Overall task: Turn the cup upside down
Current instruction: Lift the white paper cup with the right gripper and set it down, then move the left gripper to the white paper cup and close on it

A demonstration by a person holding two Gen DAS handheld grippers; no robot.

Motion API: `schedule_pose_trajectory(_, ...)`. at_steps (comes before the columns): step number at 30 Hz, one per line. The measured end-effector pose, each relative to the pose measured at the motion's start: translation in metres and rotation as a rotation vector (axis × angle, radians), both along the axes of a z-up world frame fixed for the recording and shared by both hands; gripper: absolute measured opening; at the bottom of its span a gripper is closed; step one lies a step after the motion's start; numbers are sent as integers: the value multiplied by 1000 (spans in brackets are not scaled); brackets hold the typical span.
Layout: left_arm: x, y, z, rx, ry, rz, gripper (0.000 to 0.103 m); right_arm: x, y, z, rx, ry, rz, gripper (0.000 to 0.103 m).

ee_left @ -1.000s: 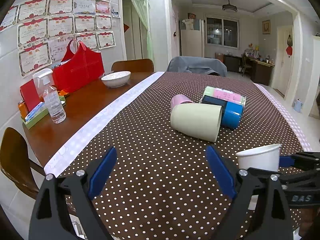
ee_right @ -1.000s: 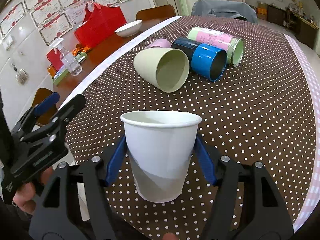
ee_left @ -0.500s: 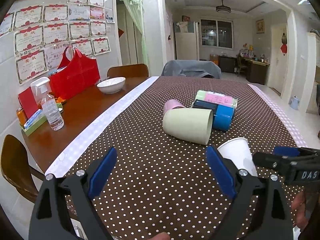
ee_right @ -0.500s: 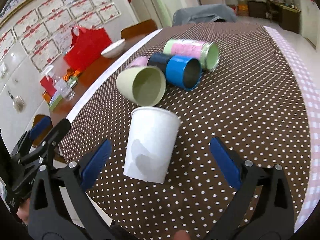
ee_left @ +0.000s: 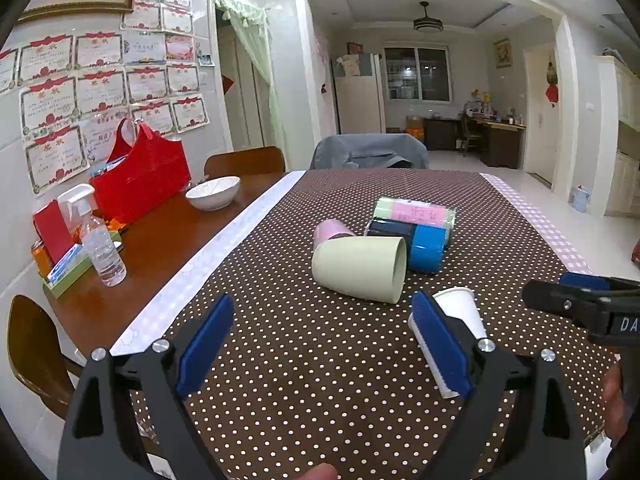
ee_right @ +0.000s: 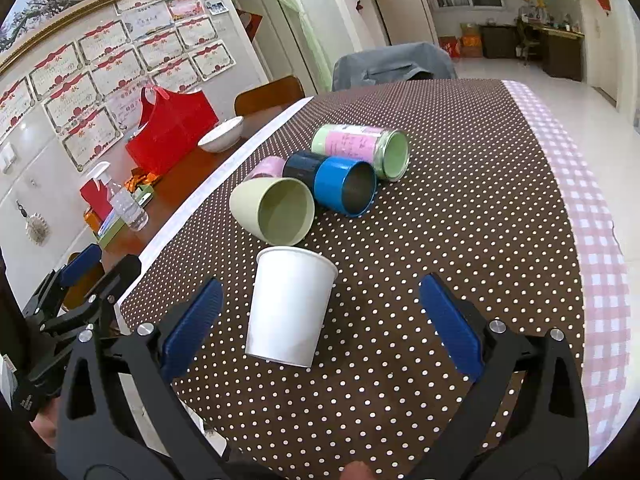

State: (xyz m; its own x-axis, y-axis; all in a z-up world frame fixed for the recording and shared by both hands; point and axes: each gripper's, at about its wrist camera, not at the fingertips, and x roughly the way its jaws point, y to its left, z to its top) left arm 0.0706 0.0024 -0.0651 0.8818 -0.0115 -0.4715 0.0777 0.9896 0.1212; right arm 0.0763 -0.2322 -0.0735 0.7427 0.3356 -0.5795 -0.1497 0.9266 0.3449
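Observation:
A white paper cup [ee_right: 289, 306] lies on its side on the dotted tablecloth [ee_right: 460, 220], its rim toward the far cups and its base toward me. My right gripper [ee_right: 320, 332] is open, its blue pads apart on either side of the cup and not touching it. In the left wrist view the cup [ee_left: 456, 320] shows partly behind my right finger pad [ee_left: 438, 344]. My left gripper [ee_left: 320, 344] is open and empty over the cloth, left of the cup.
A pale green cup [ee_right: 276, 210], a pink cup [ee_right: 266, 168], a blue tumbler [ee_right: 336, 186] and a labelled jar [ee_right: 360, 148] lie on their sides just beyond. A white bowl [ee_left: 213, 193], red bag [ee_left: 140, 172] and spray bottle [ee_left: 98, 240] stand at left.
My right gripper opened and let go of the white cup. The cup tipped over from upright and now lies on its side on the cloth. The right gripper drew back.

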Motion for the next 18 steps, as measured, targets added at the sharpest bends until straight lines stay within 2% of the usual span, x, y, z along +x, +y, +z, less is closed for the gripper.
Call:
schedule_pose_trajectory(7,-2,-2,5,9,-10,-40,89,0,-2,3,-5,-11,-6,97)
schedule_pose_trajectory(12,1,-3,10,50,-28,-85,89,1,-7,3,-9,-12,-16,97)
schedule_pose_trajectory(18,13,-5,12,142,-17,-219,89,12,-11,2,-10,6,-26,97)
